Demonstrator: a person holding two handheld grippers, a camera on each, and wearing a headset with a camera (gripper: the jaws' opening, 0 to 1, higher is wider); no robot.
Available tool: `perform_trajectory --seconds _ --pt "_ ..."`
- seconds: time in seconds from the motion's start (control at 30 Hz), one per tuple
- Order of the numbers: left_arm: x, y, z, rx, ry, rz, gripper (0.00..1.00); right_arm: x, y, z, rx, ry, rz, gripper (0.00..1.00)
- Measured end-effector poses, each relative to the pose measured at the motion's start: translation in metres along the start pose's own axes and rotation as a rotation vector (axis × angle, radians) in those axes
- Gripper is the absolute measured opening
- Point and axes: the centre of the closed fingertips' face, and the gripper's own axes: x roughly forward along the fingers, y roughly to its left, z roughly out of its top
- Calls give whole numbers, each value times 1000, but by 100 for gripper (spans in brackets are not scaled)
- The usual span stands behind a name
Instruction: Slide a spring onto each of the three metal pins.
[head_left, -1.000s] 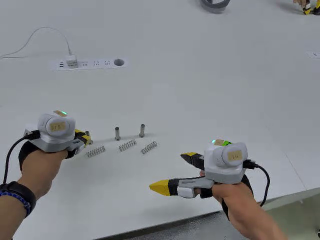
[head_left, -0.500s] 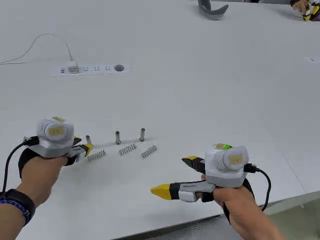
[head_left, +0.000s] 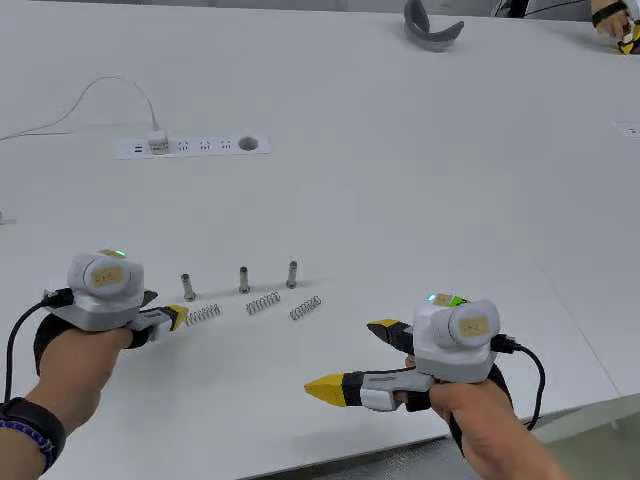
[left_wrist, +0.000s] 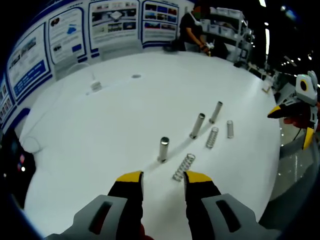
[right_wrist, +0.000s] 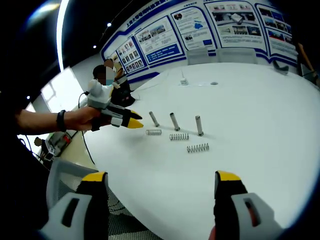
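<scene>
Three short metal pins stand upright in a row on the white table: left pin (head_left: 188, 287), middle pin (head_left: 244, 280), right pin (head_left: 292, 274). A loose spring lies just in front of each: (head_left: 203, 314), (head_left: 263, 302), (head_left: 305, 308). My left gripper (head_left: 165, 309) is low on the table, left of the left spring (left_wrist: 183, 167), open a little with nothing between its jaws; the left pin (left_wrist: 163, 148) stands just ahead of it. My right gripper (head_left: 355, 357) is wide open and empty near the front edge, well short of the springs (right_wrist: 198, 147).
A white power strip (head_left: 190, 146) with a plugged cable lies farther back on the left. A grey curved object (head_left: 432, 28) sits at the far edge. A person (left_wrist: 190, 25) stands beyond the table. The table's front edge (head_left: 560, 415) runs close behind my right hand.
My left gripper has drawn back toward me from beside the left pin and now sits level with the left spring. The right gripper has hardly moved; the head camera shifted.
</scene>
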Motion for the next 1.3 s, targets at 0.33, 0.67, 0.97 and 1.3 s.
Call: perform_trajectory --seconds 0.33,0.67,0.97,1.3 --pt "-15 -3 -13 -53 -11 -7 39 2 -1 0 -10 2 4 89" --pt "-32 -2 -23 -72 -27 4 45 4 -3 0 -31 15 11 90" --pt "-45 2 -26 -90 -53 15 49 9 -4 1 -58 25 24 90" --pt "-61 -7 -28 -77 -76 -15 57 10 -10 5 -65 23 23 91"
